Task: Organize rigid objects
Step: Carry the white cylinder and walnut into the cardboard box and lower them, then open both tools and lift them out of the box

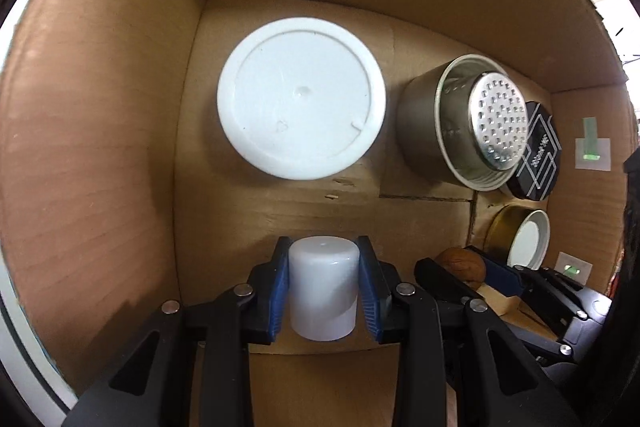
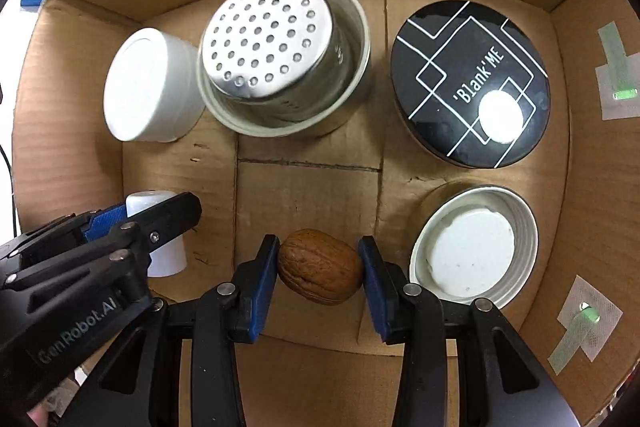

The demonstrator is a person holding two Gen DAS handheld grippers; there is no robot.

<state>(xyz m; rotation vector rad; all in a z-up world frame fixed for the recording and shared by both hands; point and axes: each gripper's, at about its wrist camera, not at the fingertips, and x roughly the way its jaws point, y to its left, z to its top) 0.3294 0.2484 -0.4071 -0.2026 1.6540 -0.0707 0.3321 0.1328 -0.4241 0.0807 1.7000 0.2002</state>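
Both grippers reach into a cardboard box (image 1: 100, 147). My left gripper (image 1: 323, 247) is shut on a small white plastic cylinder cap (image 1: 322, 287), held upright near the box floor at the front left; it also shows in the right wrist view (image 2: 164, 251). My right gripper (image 2: 318, 247) is shut on a brown walnut (image 2: 321, 267) at the front middle of the box; the walnut shows in the left wrist view (image 1: 460, 263) too.
On the box floor (image 2: 308, 187) stand a large white lid (image 1: 300, 99), a metal tin holding a perforated metal cup (image 2: 276, 51), a black round "Blank'ME" tin (image 2: 470, 83) and a gold-rimmed lid with a white disc (image 2: 474, 247). Taped green markers (image 2: 620, 83) sit on the right wall.
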